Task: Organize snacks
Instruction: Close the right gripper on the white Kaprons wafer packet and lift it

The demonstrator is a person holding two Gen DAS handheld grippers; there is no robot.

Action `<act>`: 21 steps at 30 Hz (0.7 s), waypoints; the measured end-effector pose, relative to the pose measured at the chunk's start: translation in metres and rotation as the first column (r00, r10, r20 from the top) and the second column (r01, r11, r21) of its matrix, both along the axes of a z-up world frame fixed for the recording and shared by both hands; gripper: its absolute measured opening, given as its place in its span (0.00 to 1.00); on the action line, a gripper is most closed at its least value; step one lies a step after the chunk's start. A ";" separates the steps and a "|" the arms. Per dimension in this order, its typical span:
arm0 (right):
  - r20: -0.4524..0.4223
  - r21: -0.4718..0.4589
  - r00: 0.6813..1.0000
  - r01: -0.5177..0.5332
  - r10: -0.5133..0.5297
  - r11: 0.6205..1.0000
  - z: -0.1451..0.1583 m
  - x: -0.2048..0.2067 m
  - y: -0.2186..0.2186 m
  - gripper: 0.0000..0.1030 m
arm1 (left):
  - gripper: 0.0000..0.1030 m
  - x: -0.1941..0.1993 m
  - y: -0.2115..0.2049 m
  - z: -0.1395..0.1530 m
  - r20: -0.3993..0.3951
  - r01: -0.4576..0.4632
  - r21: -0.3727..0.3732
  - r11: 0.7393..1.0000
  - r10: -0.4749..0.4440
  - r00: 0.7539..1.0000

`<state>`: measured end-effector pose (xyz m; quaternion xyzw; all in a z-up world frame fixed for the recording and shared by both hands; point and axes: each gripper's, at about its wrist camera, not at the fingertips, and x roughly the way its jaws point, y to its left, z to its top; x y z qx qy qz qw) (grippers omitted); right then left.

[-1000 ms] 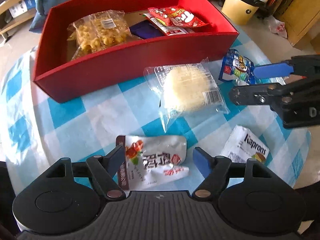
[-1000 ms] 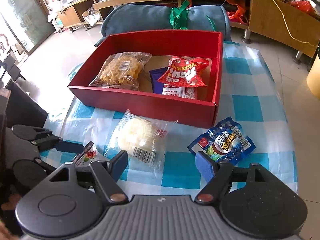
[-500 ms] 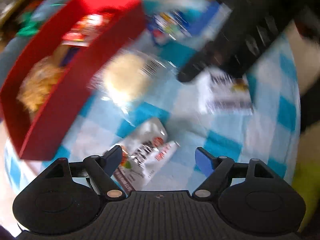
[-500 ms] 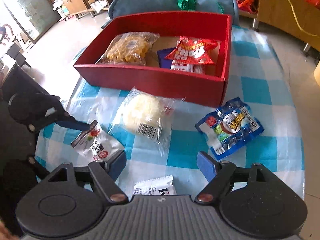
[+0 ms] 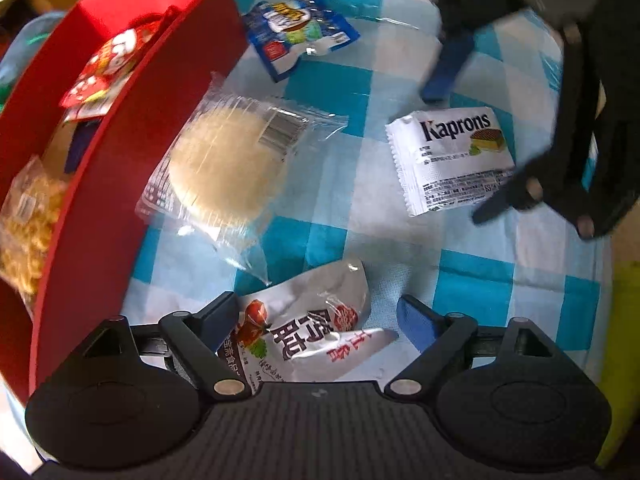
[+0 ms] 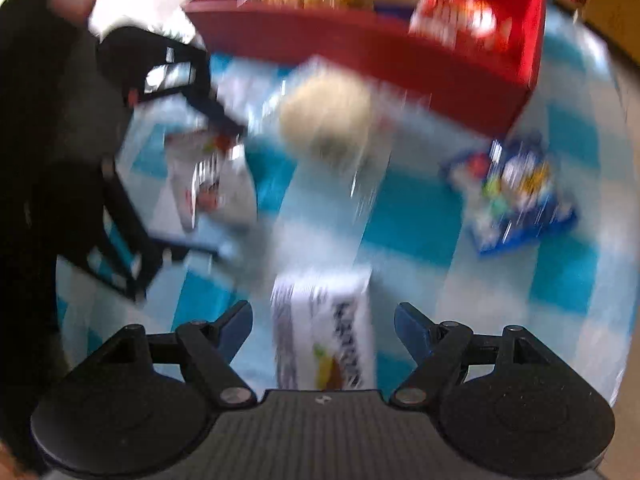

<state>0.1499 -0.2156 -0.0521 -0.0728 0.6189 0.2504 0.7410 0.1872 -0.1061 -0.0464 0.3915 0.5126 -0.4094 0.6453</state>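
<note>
My left gripper [image 5: 318, 320] is open, its jaws on either side of a silver snack pouch [image 5: 308, 332] lying on the checked cloth. My right gripper [image 6: 323, 326] is open over the white Kaprons packet [image 6: 324, 332], which also shows in the left wrist view [image 5: 450, 158]. A clear-wrapped round rice cake [image 5: 228, 168] lies beside the red box [image 5: 132, 136]. A blue snack bag [image 5: 300, 32] lies farther off. The box holds a yellow snack bag [image 5: 24, 236] and a red packet [image 5: 104, 68]. The right wrist view is motion-blurred.
The blue-and-white checked tablecloth [image 5: 472, 280] covers the table, whose edge runs along the right of the left wrist view. The right gripper's black body [image 5: 576, 120] hangs over the cloth next to the Kaprons packet.
Both grippers swung around and down. The left one now straddles the silver pouch from a new angle. The right one moved back over the Kaprons packet.
</note>
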 end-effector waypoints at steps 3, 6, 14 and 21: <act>0.034 -0.017 0.999 0.004 -0.004 1.000 0.000 -0.007 0.005 0.76 | 0.87 0.001 -0.007 0.000 0.006 0.067 0.016 0.998 -0.067 0.998; 0.070 -0.024 0.997 0.017 -0.016 1.000 0.000 -0.010 0.009 0.75 | 0.87 -0.002 -0.013 -0.001 0.012 0.100 0.037 0.994 -0.100 0.995; 0.155 -0.092 0.988 0.029 -0.015 0.995 0.001 -0.025 0.020 0.51 | 0.91 0.000 0.013 -0.005 0.001 -0.243 -0.023 0.970 0.243 0.970; 0.129 -0.051 0.992 0.017 -0.010 0.999 0.007 -0.030 0.024 0.51 | 0.87 -0.016 0.038 0.001 0.024 -0.388 -0.007 0.921 0.389 0.921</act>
